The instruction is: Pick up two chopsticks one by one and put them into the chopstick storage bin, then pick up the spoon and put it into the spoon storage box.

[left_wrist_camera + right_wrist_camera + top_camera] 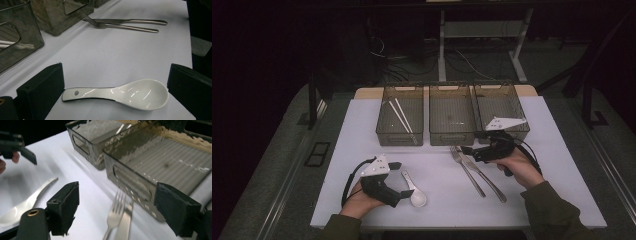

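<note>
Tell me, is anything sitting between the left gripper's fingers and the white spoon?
No, nothing visible is in the way. In the left gripper view the white spoon lies flat on the table between the two open fingers, with only bare table around it. The fork and knife lie farther off.

Left gripper (404,192) low, jaws wide; right gripper (466,149) likewise.

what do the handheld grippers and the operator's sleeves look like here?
Both the left gripper and right gripper are black, each with a pale grey three-cornered plate on top and a black cable looping back. Jaws are blocky black pads; a brass-coloured eyelet shows near the left pad. Sleeves are dark olive.
</note>
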